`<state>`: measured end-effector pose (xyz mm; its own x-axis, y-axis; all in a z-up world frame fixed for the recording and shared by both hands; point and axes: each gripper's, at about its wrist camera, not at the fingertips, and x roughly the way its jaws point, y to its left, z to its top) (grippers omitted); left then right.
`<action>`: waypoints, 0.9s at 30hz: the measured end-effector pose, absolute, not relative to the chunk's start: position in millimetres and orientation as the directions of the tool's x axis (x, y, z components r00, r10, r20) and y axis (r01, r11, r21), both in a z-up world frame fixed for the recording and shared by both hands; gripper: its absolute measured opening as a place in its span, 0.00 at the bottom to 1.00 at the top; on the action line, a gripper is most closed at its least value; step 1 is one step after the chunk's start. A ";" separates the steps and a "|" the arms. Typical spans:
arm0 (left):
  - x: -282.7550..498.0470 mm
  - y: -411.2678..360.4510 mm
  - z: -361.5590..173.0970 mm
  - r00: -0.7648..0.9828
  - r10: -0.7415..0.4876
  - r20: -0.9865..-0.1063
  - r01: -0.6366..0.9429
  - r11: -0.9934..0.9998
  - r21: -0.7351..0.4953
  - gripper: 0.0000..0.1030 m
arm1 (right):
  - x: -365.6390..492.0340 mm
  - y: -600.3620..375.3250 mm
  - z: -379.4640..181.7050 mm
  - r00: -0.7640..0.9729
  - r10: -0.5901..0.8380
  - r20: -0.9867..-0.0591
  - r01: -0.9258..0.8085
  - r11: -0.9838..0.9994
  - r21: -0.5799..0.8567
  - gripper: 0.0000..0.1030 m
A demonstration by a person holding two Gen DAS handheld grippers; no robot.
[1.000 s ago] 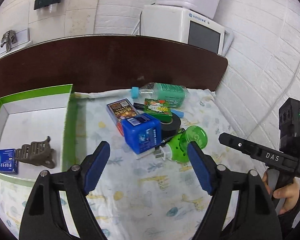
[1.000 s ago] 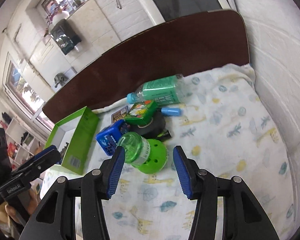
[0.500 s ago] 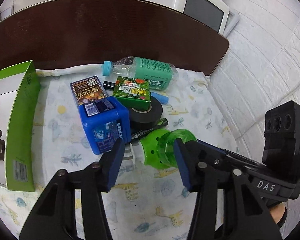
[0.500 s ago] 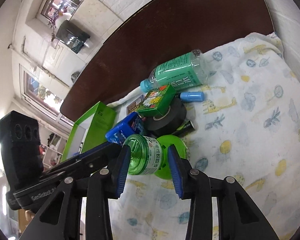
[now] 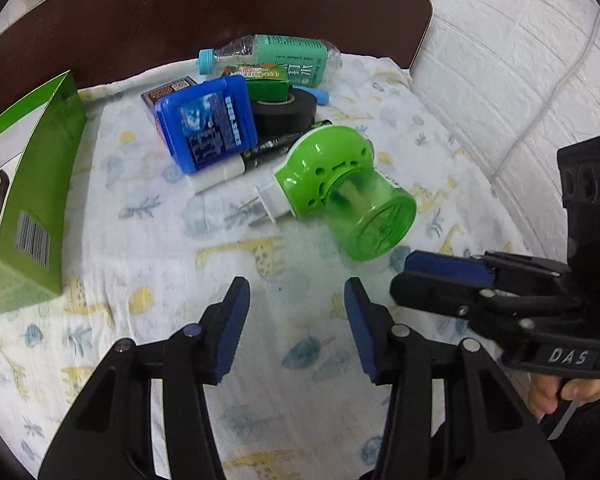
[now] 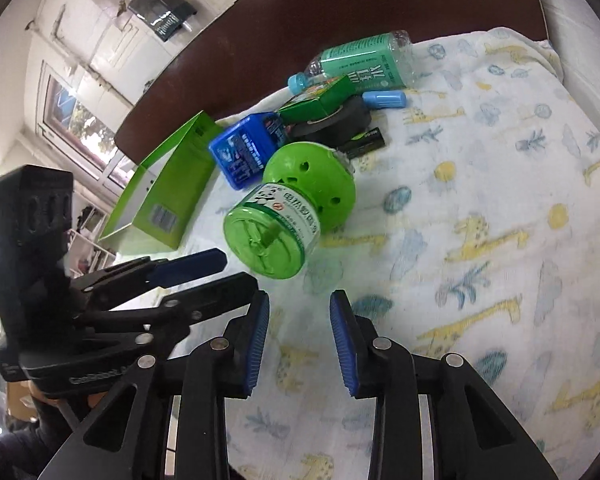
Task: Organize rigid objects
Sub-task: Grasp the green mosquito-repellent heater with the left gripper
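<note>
Nearest in the left wrist view, the left gripper (image 5: 296, 304) is seen over a cloth (image 5: 148, 240) printed with giraffes and leaves; its jaws have just been closing, yet a gap remains between the blue pads and nothing is held in it. In the right wrist view the right gripper (image 6: 299, 316) is likewise released, its jaws having just been closing as well, with only bare cloth between the pads. The two grippers are set close together, each showing in the other's view, and part of a hand (image 5: 556, 396) can be made out at the right one's handle. Just beyond both pairs of fingertips, apart from them, a green plug-in mosquito repeller (image 5: 340, 192) is laid on its side on the cloth, its clear green bottle end turned toward the grippers and its white plug toward the left of the left wrist view. Behind it a black marker (image 5: 268, 148) is lain, then a blue box (image 5: 208, 128), a roll of black tape (image 5: 286, 110) bearing a small green carton (image 5: 266, 78), a dark patterned box (image 5: 166, 92) and a blue cap (image 6: 384, 100). To the left an open green box (image 5: 36, 184) is stood. Farthest, a bottle with a green label (image 5: 276, 58) is laid along a dark brown board (image 5: 220, 4).
</note>
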<state>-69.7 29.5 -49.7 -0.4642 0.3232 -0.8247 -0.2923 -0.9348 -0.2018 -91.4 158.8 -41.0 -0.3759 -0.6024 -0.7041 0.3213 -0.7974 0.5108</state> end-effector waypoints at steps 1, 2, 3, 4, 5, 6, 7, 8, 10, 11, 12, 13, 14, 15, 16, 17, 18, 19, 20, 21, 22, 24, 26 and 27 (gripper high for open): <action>-66.2 27.9 -49.2 -0.468 0.333 -0.819 -0.295 -0.932 -0.211 0.45 | -85.9 161.3 -37.7 -0.384 -0.601 -0.701 0.327 -0.798 0.506 0.34; -63.3 26.3 -46.5 -0.478 0.343 -0.808 -0.296 -0.930 -0.219 0.45 | -82.0 164.0 -34.2 -0.393 -0.600 -0.697 0.331 -0.799 0.502 0.34; -62.4 24.5 -43.7 -0.491 0.347 -0.799 -0.295 -0.929 -0.223 0.47 | -78.8 167.9 -29.3 -0.407 -0.600 -0.689 0.334 -0.799 0.499 0.34; -62.9 22.8 -41.0 -0.502 0.350 -0.791 -0.290 -0.930 -0.227 0.47 | -77.0 171.3 -24.4 -0.423 -0.597 -0.682 0.335 -0.802 0.494 0.34; -63.8 20.2 -38.2 -0.512 0.355 -0.782 -0.281 -0.930 -0.237 0.47 | -76.1 175.0 -19.9 -0.441 -0.590 -0.676 0.333 -0.807 0.488 0.34; -65.1 17.8 -36.8 -0.518 0.362 -0.775 -0.272 -0.929 -0.251 0.47 | -75.9 178.8 -16.2 -0.457 -0.588 -0.667 0.327 -0.809 0.488 0.34; -64.9 14.7 -35.6 -0.521 0.372 -0.768 -0.264 -0.926 -0.269 0.47 | -76.1 181.5 -14.1 -0.467 -0.588 -0.660 0.321 -0.808 0.494 0.34; -65.2 12.2 -35.2 -0.521 0.383 -0.763 -0.258 -0.923 -0.287 0.47 | -76.3 183.6 -13.3 -0.472 -0.590 -0.656 0.314 -0.807 0.500 0.34; -65.7 9.4 -35.9 -0.522 0.386 -0.761 -0.247 -0.922 -0.299 0.48 | -76.3 186.2 -15.0 -0.475 -0.593 -0.651 0.302 -0.804 0.512 0.34; -67.2 8.4 -36.8 -0.523 0.382 -0.762 -0.238 -0.924 -0.300 0.48 | -77.2 186.4 -16.7 -0.471 -0.595 -0.651 0.297 -0.802 0.517 0.36; -70.1 7.5 -37.3 -0.523 0.383 -0.762 -0.229 -0.924 -0.307 0.49 | -79.3 186.3 -19.1 -0.465 -0.597 -0.654 0.289 -0.800 0.526 0.40; -73.0 6.4 -37.8 -0.519 0.391 -0.760 -0.220 -0.920 -0.323 0.49 | -82.8 185.4 -20.6 -0.458 -0.603 -0.653 0.276 -0.795 0.541 0.48; -77.3 5.7 -38.1 -0.512 0.404 -0.758 -0.209 -0.915 -0.347 0.49 | -85.6 186.0 -23.1 -0.452 -0.614 -0.648 0.258 -0.785 0.563 0.53; -80.7 5.3 -37.4 -0.506 0.420 -0.753 -0.201 -0.907 -0.371 0.51 | -88.7 186.8 -25.8 -0.446 -0.626 -0.639 0.236 -0.771 0.591 0.61; -83.7 4.4 -38.3 -0.500 0.434 -0.749 -0.195 -0.900 -0.391 0.54 | -92.0 186.7 -28.1 -0.440 -0.640 -0.630 0.220 -0.757 0.616 0.63; -86.8 4.2 -39.0 -0.500 0.439 -0.747 -0.187 -0.896 -0.402 0.55 | -94.7 186.8 -29.5 -0.435 -0.650 -0.623 0.210 -0.746 0.632 0.63; -89.7 3.9 -39.6 -0.502 0.437 -0.746 -0.178 -0.897 -0.405 0.56 | -96.3 186.2 -30.0 -0.432 -0.651 -0.624 0.198 -0.743 0.639 0.63; -93.2 3.6 -40.6 -0.503 0.431 -0.749 -0.166 -0.899 -0.406 0.56 | -98.5 185.2 -30.2 -0.433 -0.649 -0.626 0.189 -0.744 0.641 0.63; -96.8 2.5 -41.6 -0.505 0.428 -0.750 -0.152 -0.899 -0.410 0.56 | -100.4 183.9 -30.1 -0.433 -0.647 -0.627 0.184 -0.745 0.641 0.63; -99.8 0.4 -42.4 -0.506 0.432 -0.747 -0.142 -0.895 -0.422 0.56 | -102.0 183.0 -30.4 -0.434 -0.646 -0.628 0.180 -0.745 0.642 0.63; -102.6 -1.6 -43.1 -0.508 0.439 -0.741 -0.135 -0.890 -0.435 0.56 | -103.5 182.2 -30.5 -0.435 -0.648 -0.626 0.175 -0.743 0.646 0.63; -107.1 -7.3 -44.7 -0.504 0.462 -0.730 -0.127 -0.875 -0.467 0.58 | -105.8 180.5 -30.6 -0.432 -0.658 -0.617 0.173 -0.732 0.659 0.63; -113.2 -12.6 -47.6 -0.495 0.482 -0.723 -0.105 -0.859 -0.501 0.62 | -107.2 177.9 -30.9 -0.429 -0.664 -0.613 0.173 -0.726 0.666 0.63; -115.8 -14.7 -48.8 -0.493 0.491 -0.719 -0.094 -0.851 -0.517 0.63 | -108.0 176.6 -31.5 -0.427 -0.665 -0.613 0.175 -0.725 0.666 0.63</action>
<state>-115.8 -14.7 -48.8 -0.4926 0.4910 -0.7185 -0.0938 -0.8508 -0.5170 -108.0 176.6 -31.5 -0.4267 -0.6654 -0.6125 0.1753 -0.7253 0.6658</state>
